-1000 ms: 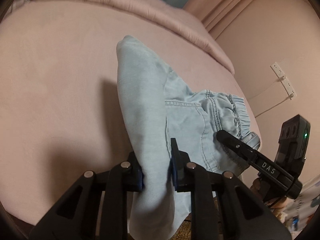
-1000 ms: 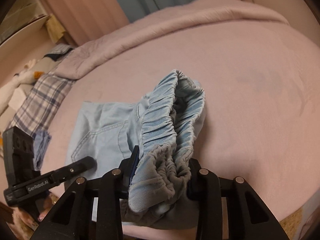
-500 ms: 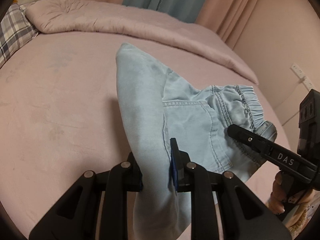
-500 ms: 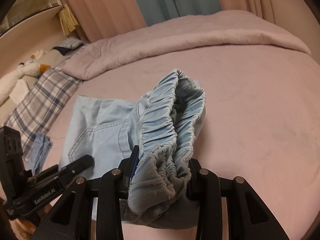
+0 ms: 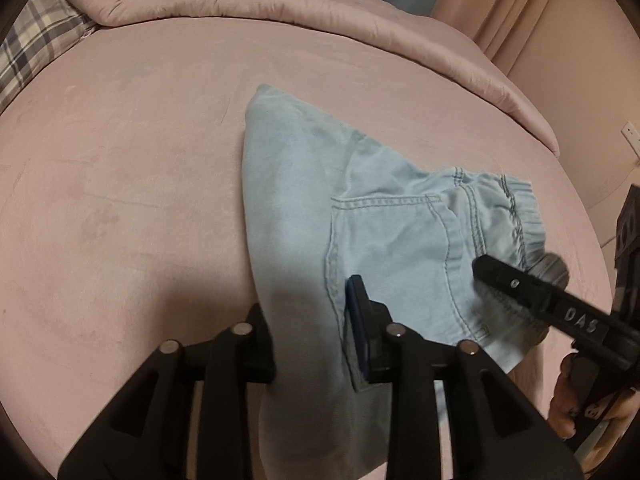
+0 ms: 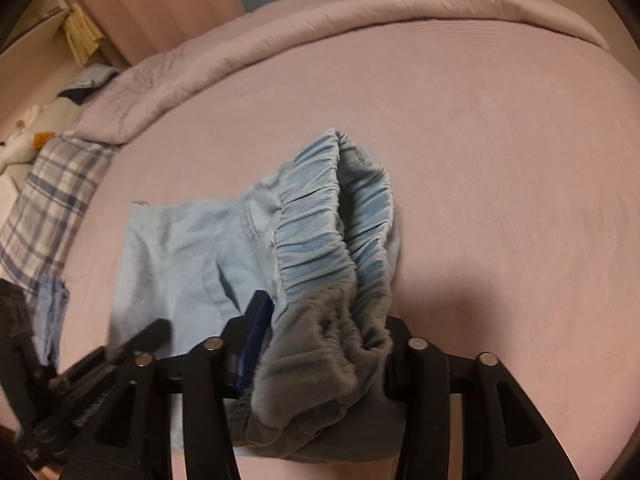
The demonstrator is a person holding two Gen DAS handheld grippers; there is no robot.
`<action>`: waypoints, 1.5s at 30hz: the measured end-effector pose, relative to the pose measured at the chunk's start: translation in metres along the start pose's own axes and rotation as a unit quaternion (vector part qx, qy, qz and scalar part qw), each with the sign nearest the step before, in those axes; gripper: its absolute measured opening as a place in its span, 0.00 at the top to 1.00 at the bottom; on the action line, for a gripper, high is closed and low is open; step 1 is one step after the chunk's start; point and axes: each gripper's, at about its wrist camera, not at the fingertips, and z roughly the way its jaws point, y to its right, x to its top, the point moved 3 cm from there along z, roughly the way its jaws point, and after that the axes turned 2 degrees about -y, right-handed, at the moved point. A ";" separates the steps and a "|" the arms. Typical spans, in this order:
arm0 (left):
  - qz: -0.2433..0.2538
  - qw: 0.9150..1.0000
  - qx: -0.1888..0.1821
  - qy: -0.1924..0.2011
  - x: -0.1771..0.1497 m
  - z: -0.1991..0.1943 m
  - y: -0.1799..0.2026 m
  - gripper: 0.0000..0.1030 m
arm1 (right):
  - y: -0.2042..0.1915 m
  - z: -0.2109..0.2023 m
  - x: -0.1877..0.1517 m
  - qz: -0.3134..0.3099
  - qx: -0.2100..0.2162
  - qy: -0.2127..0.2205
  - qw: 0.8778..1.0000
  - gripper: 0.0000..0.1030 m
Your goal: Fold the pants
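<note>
Light blue denim pants lie folded over on the pink bed. My left gripper is shut on the pants' leg fabric near the front edge and holds it up. My right gripper is shut on the bunched elastic waistband. The right gripper also shows in the left wrist view at the waistband end. The left gripper shows in the right wrist view at the lower left. A back pocket faces up.
The pink bedsheet spreads wide to the left and far side. A rolled pink duvet lies along the far edge. A plaid pillow is at the left. The wall with an outlet is at the right.
Both grippers have moved forward over the bed with the pants held; the fabric has settled lower and flatter onto the sheet. Both grips are unchanged.
</note>
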 end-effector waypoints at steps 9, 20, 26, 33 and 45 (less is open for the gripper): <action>0.029 0.998 -0.009 0.062 -0.008 -0.076 0.013 0.14 | -0.007 -0.061 -0.011 -0.026 -0.031 0.048 0.998 0.29; 0.025 0.994 -0.008 0.107 -0.035 -0.139 0.018 0.01 | -0.033 -0.153 -0.041 -0.050 -0.019 0.141 0.989 0.10; 0.024 0.996 0.004 0.085 -0.049 -0.133 0.013 0.01 | -0.035 -0.139 -0.042 -0.037 -0.024 0.128 0.991 0.10; 0.022 0.996 0.017 0.084 -0.058 -0.135 0.012 0.01 | -0.040 -0.140 -0.050 -0.042 -0.039 0.132 0.990 0.10; 0.049 0.994 0.029 0.093 -0.064 -0.139 0.024 0.01 | -0.039 -0.141 -0.055 -0.043 -0.049 0.137 0.988 0.10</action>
